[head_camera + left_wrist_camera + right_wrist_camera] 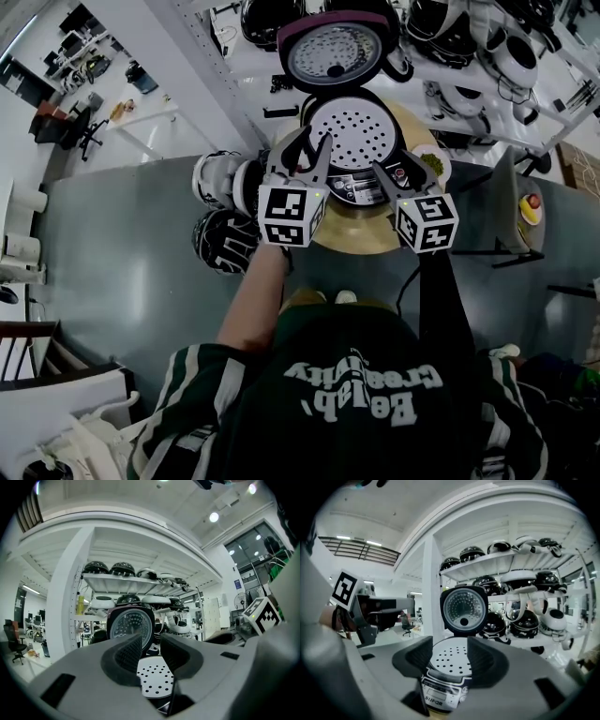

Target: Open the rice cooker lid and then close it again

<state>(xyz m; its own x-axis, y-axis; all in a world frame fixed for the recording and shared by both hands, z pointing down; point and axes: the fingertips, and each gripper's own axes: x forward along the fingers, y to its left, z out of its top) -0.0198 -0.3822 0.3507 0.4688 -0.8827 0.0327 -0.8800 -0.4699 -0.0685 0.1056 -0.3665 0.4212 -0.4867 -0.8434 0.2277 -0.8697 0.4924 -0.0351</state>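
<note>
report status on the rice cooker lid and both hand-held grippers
Left hand-held gripper open, empty. Right hand-held gripper open, empty. Rice cooker lid up, standing open; perforated tray showing below. Nothing between either and the lid.

I wore a dark green shirt (361, 389) with white lettering and green-and-white striped sleeves (173, 403). My left tongs (314, 142) and right tongs (397, 173) were grey with ribbed black pads (417, 658), each carrying a white cube (292, 215) printed with black square markers.
</note>
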